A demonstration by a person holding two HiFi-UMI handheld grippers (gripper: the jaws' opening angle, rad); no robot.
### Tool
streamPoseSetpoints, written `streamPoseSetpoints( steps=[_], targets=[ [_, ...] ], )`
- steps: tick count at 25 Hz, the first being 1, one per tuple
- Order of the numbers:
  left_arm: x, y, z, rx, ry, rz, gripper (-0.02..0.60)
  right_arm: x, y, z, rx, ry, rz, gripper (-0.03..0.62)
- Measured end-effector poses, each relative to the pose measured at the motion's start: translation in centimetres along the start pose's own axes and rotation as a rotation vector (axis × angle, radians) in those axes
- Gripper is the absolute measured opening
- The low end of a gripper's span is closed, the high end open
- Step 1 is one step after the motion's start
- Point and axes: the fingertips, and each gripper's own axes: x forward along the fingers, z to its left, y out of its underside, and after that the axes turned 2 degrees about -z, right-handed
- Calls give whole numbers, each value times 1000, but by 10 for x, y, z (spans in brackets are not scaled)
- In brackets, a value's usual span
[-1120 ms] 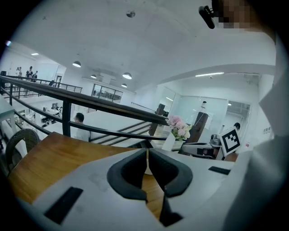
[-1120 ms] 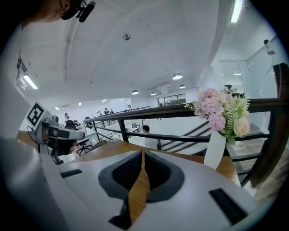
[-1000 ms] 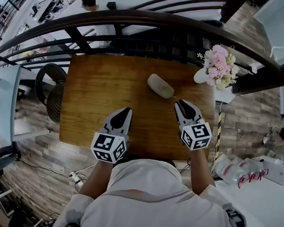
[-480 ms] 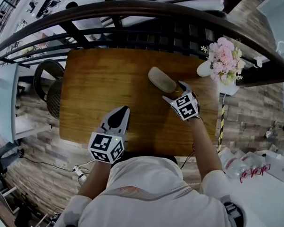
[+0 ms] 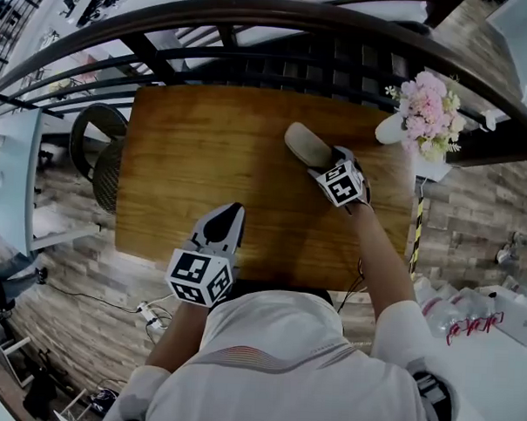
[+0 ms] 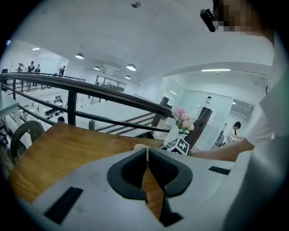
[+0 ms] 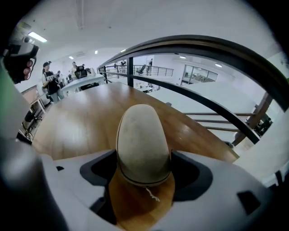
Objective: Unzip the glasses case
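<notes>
A beige oval glasses case (image 5: 303,144) lies on the wooden table (image 5: 196,167), at its far right. My right gripper (image 5: 325,163) points steeply down over the case's near end. In the right gripper view the case (image 7: 142,140) sits between the jaws of that gripper (image 7: 143,158), which stand wide and are closing on it. A dark zip line runs round the case's near end, and a thin white cord (image 7: 151,193) trails from it. My left gripper (image 5: 232,211) hovers near the table's front edge, shut and empty (image 6: 147,151).
A white vase of pink flowers (image 5: 423,116) stands at the table's far right corner, close to the case. A dark curved railing (image 5: 254,22) runs behind the table. A wicker chair (image 5: 100,159) stands at the left side.
My right gripper moved from the table's front edge out to the case and dropped down over it, its jaws opening wide around the near end. The left gripper barely shifted.
</notes>
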Motion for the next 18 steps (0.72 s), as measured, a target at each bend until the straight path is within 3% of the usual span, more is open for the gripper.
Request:
streamPoseSetpoints(
  steps=[3,7,10,18],
  targets=[
    [-2,0,0,0,-4,-6,26,-8,-10,4,92,-30,-53,407],
    [-2,-1,-5,2,4,-20,26,-34,-24,15,400,-135,-190,396],
    [-3,-3,-13,7,16,-31,26,-59,-29,28,564,-208,-270,392],
    [-10,-15,-37,8,101,-108,26,-152,-52,60,828,-403,-522,391]
  ],
)
